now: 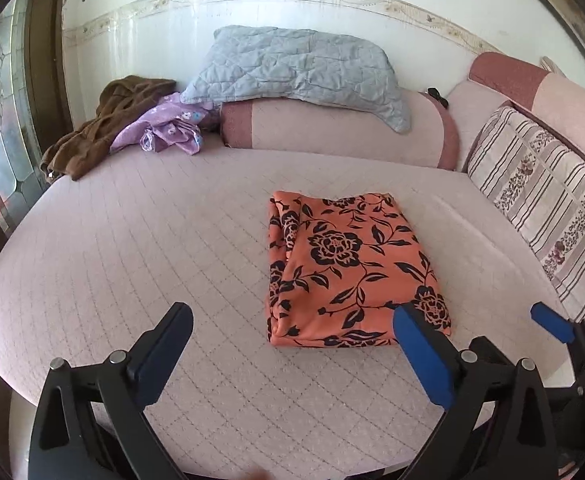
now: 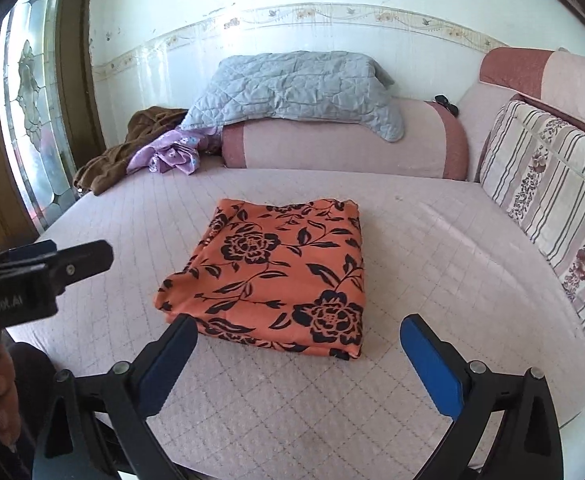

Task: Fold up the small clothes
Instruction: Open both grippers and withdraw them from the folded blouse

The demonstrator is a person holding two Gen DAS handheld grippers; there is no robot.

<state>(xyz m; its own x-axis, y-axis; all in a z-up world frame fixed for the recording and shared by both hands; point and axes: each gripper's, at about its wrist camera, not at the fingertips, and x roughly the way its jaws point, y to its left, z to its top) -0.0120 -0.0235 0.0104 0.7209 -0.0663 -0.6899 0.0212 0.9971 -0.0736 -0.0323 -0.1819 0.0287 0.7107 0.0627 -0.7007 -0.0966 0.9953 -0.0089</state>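
The jaws of the left gripper are seen spread wide apart, with nothing between them but the quilted cover beneath. The jaws of the right gripper are likewise held wide apart and empty, and the near edge of the folded orange cloth is framed just beyond their tips without being touched. The cloth, printed with black flowers and leaves, is laid flat as a neat rectangle on the pink quilted bed, near its middle. In the left wrist view the cloth is found ahead and to the right of the left gripper. Further back, a pink bolster is set along the wall, and a grey quilted pillow is draped over it. A brown garment and a purple flowered garment are heaped in the far left corner. A striped flowered cushion is propped along the right side.
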